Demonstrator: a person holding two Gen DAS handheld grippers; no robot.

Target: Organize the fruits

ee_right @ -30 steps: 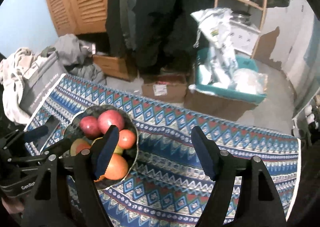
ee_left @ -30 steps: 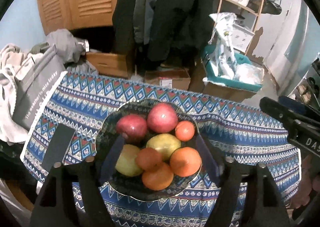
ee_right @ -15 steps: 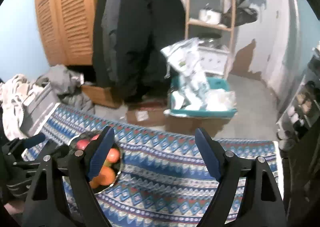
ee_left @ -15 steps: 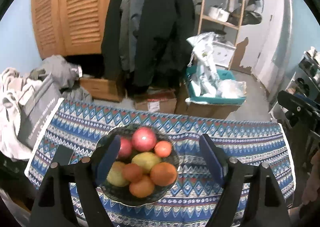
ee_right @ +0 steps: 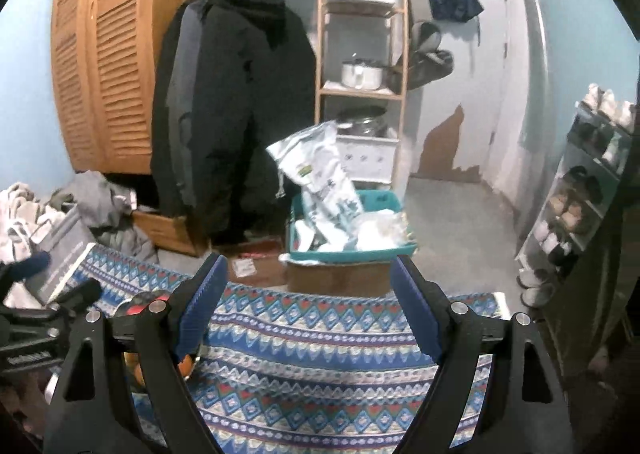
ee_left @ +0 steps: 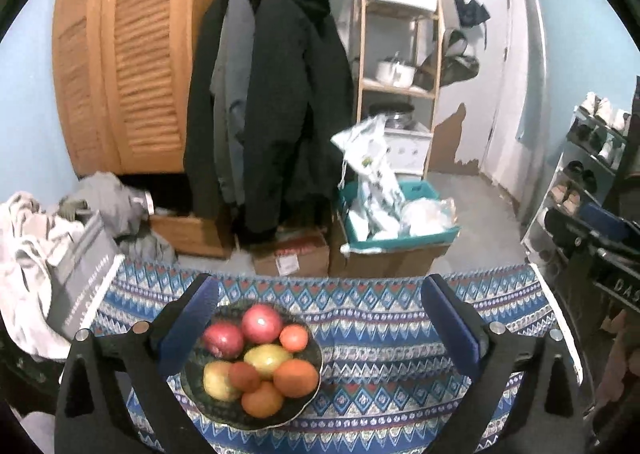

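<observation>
A dark bowl point(ee_left: 308, 406) sits on the patterned tablecloth point(ee_left: 380, 366), holding two red apples point(ee_left: 262, 323), yellow-green fruits point(ee_left: 267, 358) and several oranges point(ee_left: 296, 378). My left gripper point(ee_left: 320, 326) is open and empty, raised above the table with the bowl low between its fingers. My right gripper point(ee_right: 308, 306) is open and empty, raised over the cloth point(ee_right: 320, 366) to the right of the bowl, which is mostly hidden behind its left finger; a bit of orange point(ee_right: 185, 366) shows. The right gripper shows at the left view's right edge point(ee_left: 592, 242).
A grey bag point(ee_left: 80, 274) and clothes lie left of the table. Behind the table stand cardboard boxes point(ee_left: 292, 258), a teal bin point(ee_left: 400, 226), hanging coats point(ee_left: 272, 102), a wooden shelf point(ee_left: 400, 54) and a shoe rack point(ee_left: 588, 174).
Both grippers have risen and pulled back from the bowl, which now looks smaller and lower. Both stay open and empty.
</observation>
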